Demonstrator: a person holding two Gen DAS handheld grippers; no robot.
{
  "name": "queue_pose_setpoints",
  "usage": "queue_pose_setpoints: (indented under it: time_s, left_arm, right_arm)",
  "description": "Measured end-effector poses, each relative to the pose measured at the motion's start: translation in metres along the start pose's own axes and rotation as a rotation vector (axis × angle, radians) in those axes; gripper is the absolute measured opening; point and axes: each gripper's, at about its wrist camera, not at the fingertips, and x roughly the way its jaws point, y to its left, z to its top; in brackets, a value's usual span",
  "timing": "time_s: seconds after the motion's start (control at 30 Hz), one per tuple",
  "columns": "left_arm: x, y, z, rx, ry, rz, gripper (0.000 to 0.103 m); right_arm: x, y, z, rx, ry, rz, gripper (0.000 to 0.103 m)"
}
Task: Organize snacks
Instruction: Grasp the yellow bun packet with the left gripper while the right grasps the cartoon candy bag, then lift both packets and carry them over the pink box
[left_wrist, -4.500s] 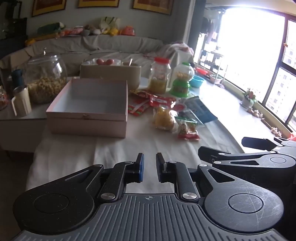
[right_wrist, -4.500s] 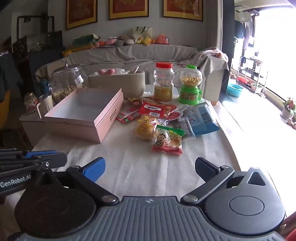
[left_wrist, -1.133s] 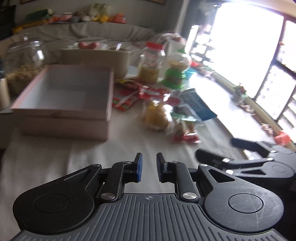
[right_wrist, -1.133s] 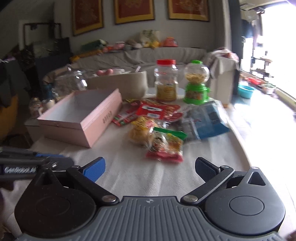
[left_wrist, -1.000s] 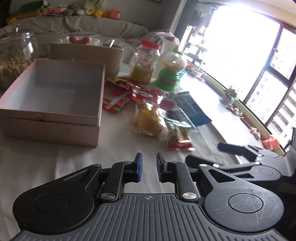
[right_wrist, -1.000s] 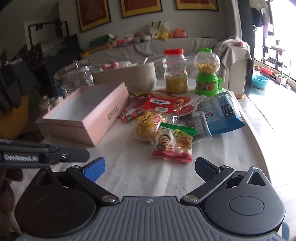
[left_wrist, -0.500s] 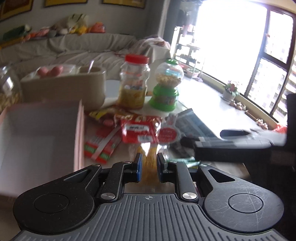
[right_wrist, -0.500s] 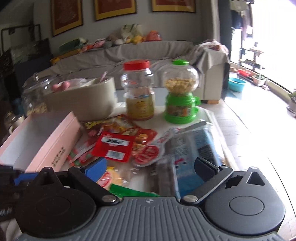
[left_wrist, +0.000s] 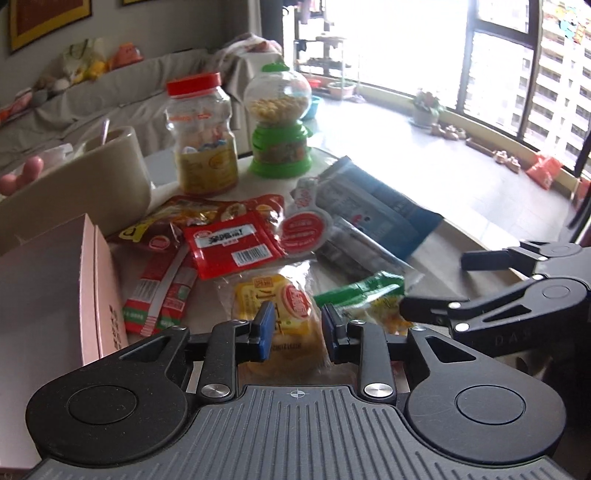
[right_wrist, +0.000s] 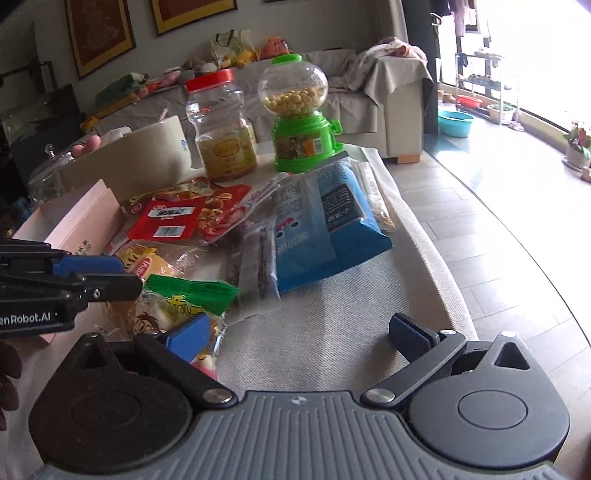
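Snack packets lie in a pile on the cloth-covered table. My left gripper (left_wrist: 296, 326) is partly open, its jaws on either side of a yellow cake packet (left_wrist: 280, 314) without clamping it. A green-topped packet (left_wrist: 364, 299) lies just right of it, also in the right wrist view (right_wrist: 184, 299). My right gripper (right_wrist: 299, 336) is wide open and empty over bare cloth, its left finger (right_wrist: 188, 338) beside that green-topped packet. A red packet (left_wrist: 232, 245), a blue bag (right_wrist: 325, 225) and an open pink box (left_wrist: 51, 288) are close by.
A red-lidded jar (left_wrist: 201, 136), a green candy dispenser (left_wrist: 279, 125) and a beige container (left_wrist: 92, 181) stand at the back of the table. The table's right edge (right_wrist: 436, 258) drops to a tiled floor. A sofa stands behind.
Both grippers have moved forward to the snack pile. My left gripper's jaws have opened from nearly shut and now straddle the yellow cake packet. The right gripper stays wide open.
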Motion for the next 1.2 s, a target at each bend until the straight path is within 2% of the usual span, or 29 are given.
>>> queue_pose_setpoints:
  time_s: [0.1,0.2,0.3,0.33,0.4,0.47,0.57,0.7,0.77,0.8,0.9,0.97,1.07,1.1,1.2]
  left_arm:
    - [-0.017,0.009,-0.005,-0.075,-0.005,-0.048,0.031]
    - [-0.036,0.014,-0.007,-0.104,-0.035,-0.025,0.031]
    - [-0.048,0.023,-0.002,-0.135,-0.071,0.038,0.031]
    - [-0.048,0.027,0.000,-0.157,-0.076,0.052,0.031]
    - [-0.042,0.032,0.005,-0.197,-0.075,0.059,0.031]
    - [-0.032,0.033,0.009,-0.226,-0.070,0.058,0.031]
    - [-0.014,0.027,0.015,-0.222,-0.053,0.054,0.031]
    - [-0.001,0.009,0.014,-0.125,-0.044,0.099,0.031]
    - [0.007,0.001,0.013,-0.090,-0.001,0.044,0.031]
    - [0.010,-0.005,0.012,-0.056,0.009,0.031,0.036]
    - [0.009,-0.031,0.003,0.133,0.003,0.073,0.041]
    - [0.009,-0.040,-0.001,0.210,0.008,0.068,0.042]
    - [0.005,-0.038,-0.002,0.215,-0.007,0.041,0.043]
    - [0.004,-0.034,-0.001,0.193,-0.018,0.059,0.043]
    - [0.010,-0.020,0.005,0.130,-0.033,0.182,0.044]
  right_arm:
    - [-0.007,0.008,0.002,0.003,-0.014,0.110,0.103]
    - [0.000,0.019,0.010,0.040,0.040,0.217,0.102]
    - [0.016,0.028,0.013,0.071,0.113,0.246,0.083]
    - [0.016,0.033,0.012,0.047,0.107,0.229,0.082]
    - [0.012,0.042,0.009,-0.018,0.102,0.193,0.058]
    - [0.007,0.039,0.005,-0.016,0.101,0.189,0.057]
    - [-0.007,0.026,-0.003,0.007,0.085,0.144,0.056]
    - [-0.025,0.010,-0.015,0.006,0.045,0.051,0.056]
    - [-0.027,0.001,-0.019,0.025,0.034,0.053,0.065]
    - [-0.027,-0.001,-0.021,0.033,0.027,0.060,0.066]
    - [-0.024,0.004,-0.023,0.022,0.013,0.072,0.080]
    - [-0.024,0.009,-0.024,-0.007,0.009,0.055,0.082]
    - [-0.023,0.012,-0.025,-0.025,0.011,0.051,0.085]
    - [-0.023,0.011,-0.025,-0.023,0.011,0.055,0.086]
    - [-0.021,0.014,-0.025,-0.035,0.017,0.058,0.090]
